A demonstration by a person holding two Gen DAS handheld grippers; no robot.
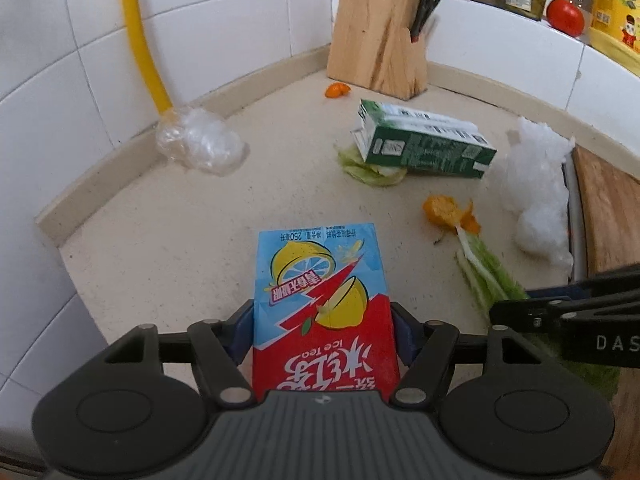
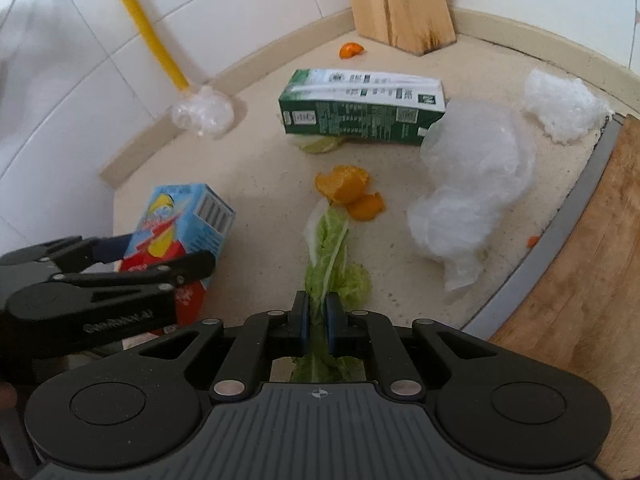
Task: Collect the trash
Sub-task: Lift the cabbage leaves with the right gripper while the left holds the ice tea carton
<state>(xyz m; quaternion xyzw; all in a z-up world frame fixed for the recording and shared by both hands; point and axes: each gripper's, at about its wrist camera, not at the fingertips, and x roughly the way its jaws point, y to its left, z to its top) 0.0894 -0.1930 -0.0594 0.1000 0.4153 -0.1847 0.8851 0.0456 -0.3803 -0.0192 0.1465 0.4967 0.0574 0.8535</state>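
Note:
My left gripper [image 1: 324, 322] is shut on a red and blue ice tea carton [image 1: 320, 280], its pads against the carton's two sides. The right wrist view shows that carton [image 2: 188, 220] tilted up off the counter at the left. My right gripper [image 2: 317, 312] points down at a lettuce leaf [image 2: 332, 248] lying on the beige counter. Its pads stand a little apart with the leaf's stalk between them, so it is open. Orange peel [image 2: 348, 192] lies just beyond the leaf's tip. A green and white carton [image 2: 360, 108] lies on its side farther back, over another scrap of leaf.
Crumpled clear plastic [image 2: 472, 184] and a white wad [image 2: 560, 104] lie to the right, beside a wooden cutting board [image 2: 580, 260]. A knife block [image 2: 400, 4] stands in the corner with a small peel [image 2: 351, 50] near it. A yellow hose ends in a plastic bundle [image 2: 202, 114] by the tiled wall.

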